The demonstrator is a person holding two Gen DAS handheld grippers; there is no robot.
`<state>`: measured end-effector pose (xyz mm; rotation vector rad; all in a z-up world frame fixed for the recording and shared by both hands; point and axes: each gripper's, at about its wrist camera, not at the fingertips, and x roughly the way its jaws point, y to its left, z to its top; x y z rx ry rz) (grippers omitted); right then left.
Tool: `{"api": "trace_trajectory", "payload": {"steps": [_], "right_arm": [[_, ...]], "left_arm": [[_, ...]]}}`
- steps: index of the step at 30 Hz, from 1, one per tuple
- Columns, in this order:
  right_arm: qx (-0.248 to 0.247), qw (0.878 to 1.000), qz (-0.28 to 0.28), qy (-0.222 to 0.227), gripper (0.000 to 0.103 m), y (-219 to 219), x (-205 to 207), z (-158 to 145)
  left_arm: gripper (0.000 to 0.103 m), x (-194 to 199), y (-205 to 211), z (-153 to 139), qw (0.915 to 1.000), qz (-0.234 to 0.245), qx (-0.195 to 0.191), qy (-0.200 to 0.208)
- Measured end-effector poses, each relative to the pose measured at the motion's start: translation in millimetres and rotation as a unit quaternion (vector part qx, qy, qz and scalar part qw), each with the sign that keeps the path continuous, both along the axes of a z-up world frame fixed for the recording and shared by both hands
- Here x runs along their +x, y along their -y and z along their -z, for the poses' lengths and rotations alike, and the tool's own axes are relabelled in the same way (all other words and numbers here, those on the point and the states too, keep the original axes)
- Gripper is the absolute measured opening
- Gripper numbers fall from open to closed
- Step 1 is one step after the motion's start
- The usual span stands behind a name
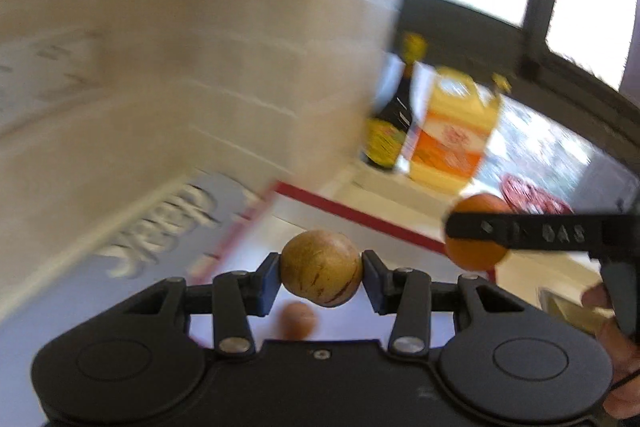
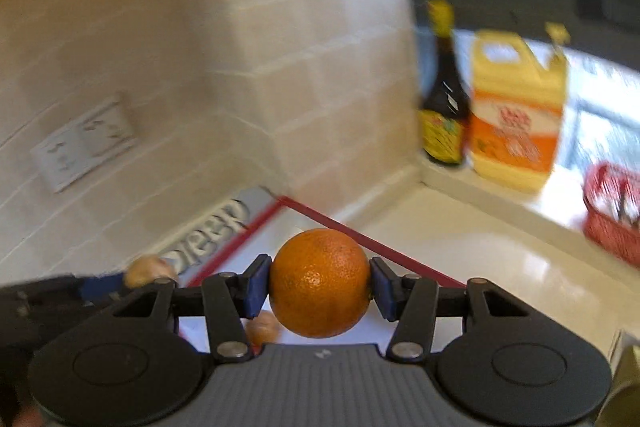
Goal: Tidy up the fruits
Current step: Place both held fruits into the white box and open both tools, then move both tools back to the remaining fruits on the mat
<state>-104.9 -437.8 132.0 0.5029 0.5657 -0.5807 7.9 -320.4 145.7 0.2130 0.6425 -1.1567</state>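
Note:
My left gripper (image 1: 322, 273) is shut on a round yellow-brown fruit with red streaks (image 1: 321, 267) and holds it above a white mat with a red border (image 1: 352, 215). My right gripper (image 2: 320, 285) is shut on an orange (image 2: 320, 283) above the same mat (image 2: 360, 239). The right gripper and its orange (image 1: 476, 251) show at the right of the left wrist view. The left gripper's fruit (image 2: 148, 269) shows at the left of the right wrist view. A small brownish fruit (image 1: 298, 321) lies on the mat below; it also shows in the right wrist view (image 2: 264, 331).
A tiled wall (image 2: 200, 67) with a socket plate (image 2: 84, 143) runs along the left. A dark sauce bottle (image 2: 444, 107) and a yellow jug (image 2: 516, 111) stand in the far corner. A red basket (image 2: 612, 211) sits at the right on the pale counter (image 2: 500, 259).

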Motion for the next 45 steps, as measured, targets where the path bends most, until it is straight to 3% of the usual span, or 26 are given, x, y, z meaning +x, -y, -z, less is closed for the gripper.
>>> {"api": "trace_trajectory", "payload": {"steps": [4, 10, 15, 25, 28, 30, 32, 37, 41, 45], "right_arm": [[0.039, 0.999, 0.009, -0.03, 0.054, 34, 7, 38], [0.085, 0.995, 0.003, -0.061, 0.054, 53, 33, 91], [0.099, 0.992, 0.01, -0.078, 0.054, 54, 41, 116], [0.1, 0.991, 0.011, -0.089, 0.056, 55, 47, 123], [0.102, 0.992, 0.008, -0.079, 0.055, 56, 42, 115], [0.084, 0.995, 0.006, -0.059, 0.055, 54, 35, 97], [0.055, 0.998, 0.01, -0.033, 0.055, 50, 25, 71], [0.007, 1.0, 0.01, 0.026, 0.055, 29, 0, 10], [-0.001, 0.998, -0.011, 0.067, 0.056, 7, -9, -22], [-0.004, 0.993, -0.068, 0.094, 0.056, -25, 2, -40]], "left_arm": [[0.052, -13, 43, 44, 0.998, 0.036, 0.05, -0.017], [0.052, -17, 68, 86, 0.9927, 0.056, 0.105, -0.019], [0.052, -13, 79, 98, 0.9898, 0.071, 0.122, -0.018], [0.057, -10, 79, 103, 0.9888, 0.072, 0.129, -0.023], [0.059, -10, 70, 94, 0.9899, 0.073, 0.12, -0.02], [0.059, -7, 54, 77, 0.993, 0.075, 0.09, -0.015], [0.066, 0, 29, 54, 0.9962, 0.067, 0.052, -0.015], [0.068, 20, -44, 1, 0.9999, -0.004, -0.015, 0.003], [0.068, 35, -109, -38, 0.9949, -0.078, -0.056, 0.032], [0.068, 52, -168, -61, 0.9845, -0.147, -0.081, 0.051]]}}
